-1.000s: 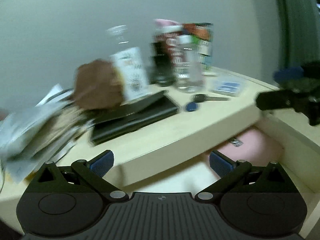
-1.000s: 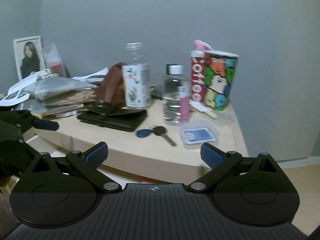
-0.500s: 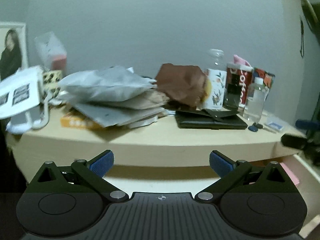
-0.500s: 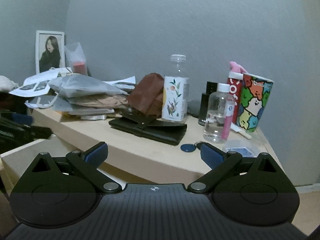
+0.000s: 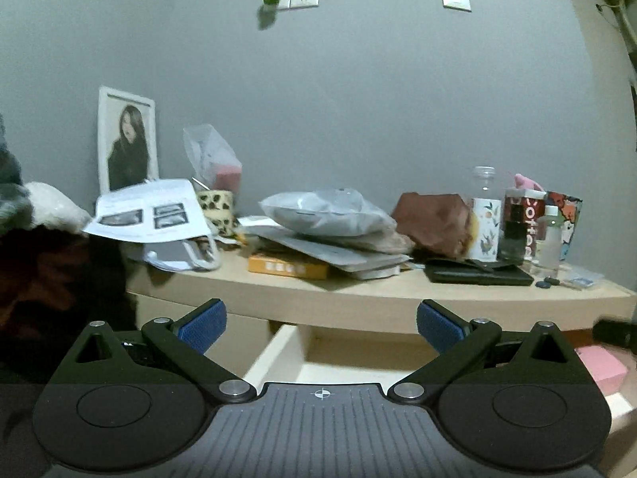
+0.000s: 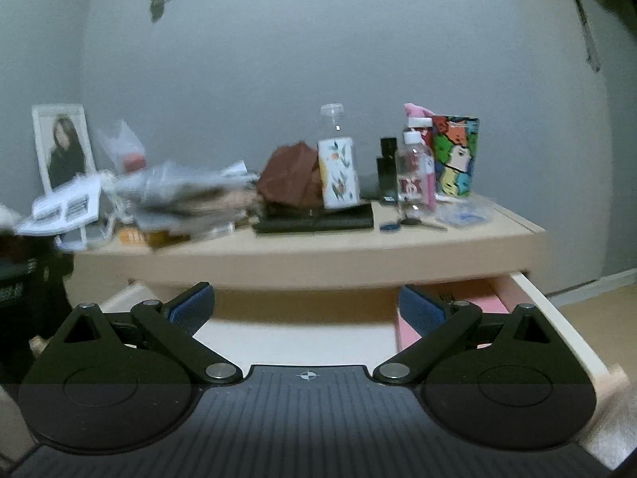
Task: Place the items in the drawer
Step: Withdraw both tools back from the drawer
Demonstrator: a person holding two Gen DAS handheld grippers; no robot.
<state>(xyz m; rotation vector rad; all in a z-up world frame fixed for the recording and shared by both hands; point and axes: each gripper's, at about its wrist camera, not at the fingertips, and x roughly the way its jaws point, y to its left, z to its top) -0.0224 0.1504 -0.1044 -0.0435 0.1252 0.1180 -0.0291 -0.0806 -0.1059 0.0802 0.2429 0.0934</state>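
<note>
Pale beige wood makes up the curved worktop (image 5: 358, 298) and the drawer (image 6: 553, 318) pulled out beneath it; the right wrist view shows the drawer's right wall and front corner, which the left wrist view cuts off; a pink box (image 6: 469, 298) lies against the drawer's right side, and the pale floor to its left is bare, leaving open room. Only the left wrist view takes in the worktop's left end, where a dark mass, too dim to identify, fills the frame edge. A heap of grey bags and papers (image 5: 326, 215) covers the left half of the worktop, blurred in the right wrist view; a brown pouch (image 6: 290, 175) sits near the middle; a black wallet (image 6: 318, 219) lies flat near the front edge, with what may be a key and blue fob (image 6: 390, 226) beside it; toward the right end stand a printed mug (image 6: 456, 155), a floral bottle (image 6: 338, 171) and a clear bottle (image 6: 414, 179). The left gripper (image 5: 321, 324) and right gripper (image 6: 304, 306) are both spread wide and empty, level with the drawer opening.
</note>
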